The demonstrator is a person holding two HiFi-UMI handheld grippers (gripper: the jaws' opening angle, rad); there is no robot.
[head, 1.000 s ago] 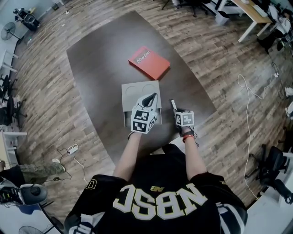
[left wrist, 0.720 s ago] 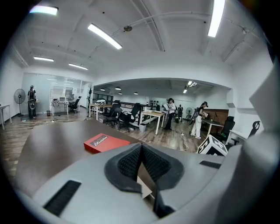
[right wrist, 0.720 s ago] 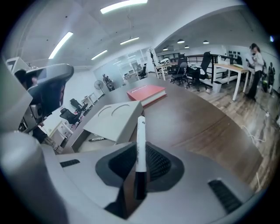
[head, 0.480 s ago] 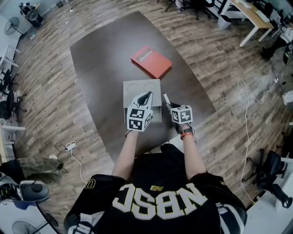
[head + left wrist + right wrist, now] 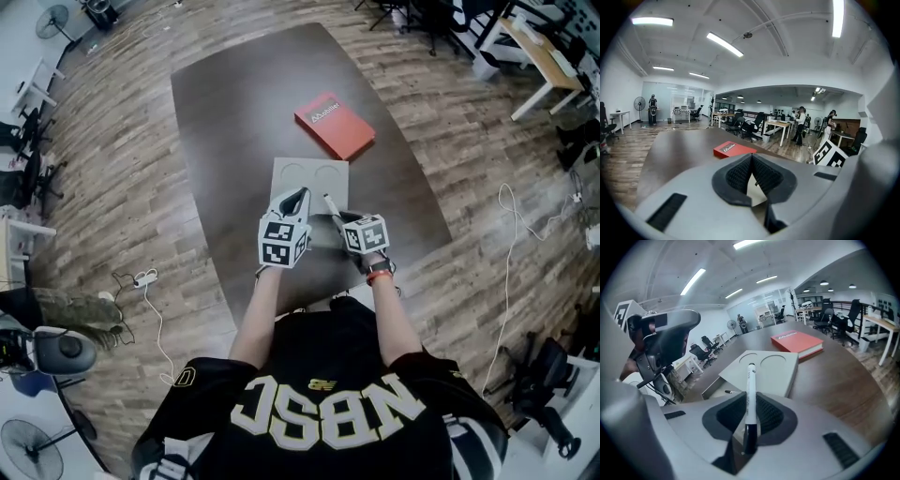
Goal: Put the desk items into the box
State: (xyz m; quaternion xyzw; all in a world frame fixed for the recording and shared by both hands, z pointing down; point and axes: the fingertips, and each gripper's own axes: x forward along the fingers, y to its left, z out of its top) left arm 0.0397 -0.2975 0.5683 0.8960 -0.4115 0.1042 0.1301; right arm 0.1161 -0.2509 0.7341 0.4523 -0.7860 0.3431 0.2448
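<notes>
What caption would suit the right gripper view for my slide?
Right gripper shut on a white marker that points toward the grey box; red book beyond on the dark table.

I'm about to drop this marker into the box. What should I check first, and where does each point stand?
1. Grip on the marker: ok. The right gripper is closed on its dark end, and the white barrel sticks out ahead.
2. Box open: ok. Its near section lies uncovered in front of the lid.
3. Room inside: cannot tell. One small dark item lies there; the rest is hidden.
4. Left gripper out of the way: probably not ok. It is shut and empty, and in the head view it sits over the box's near part.
5. Red book clear: ok. It lies apart, beyond the box.
</notes>
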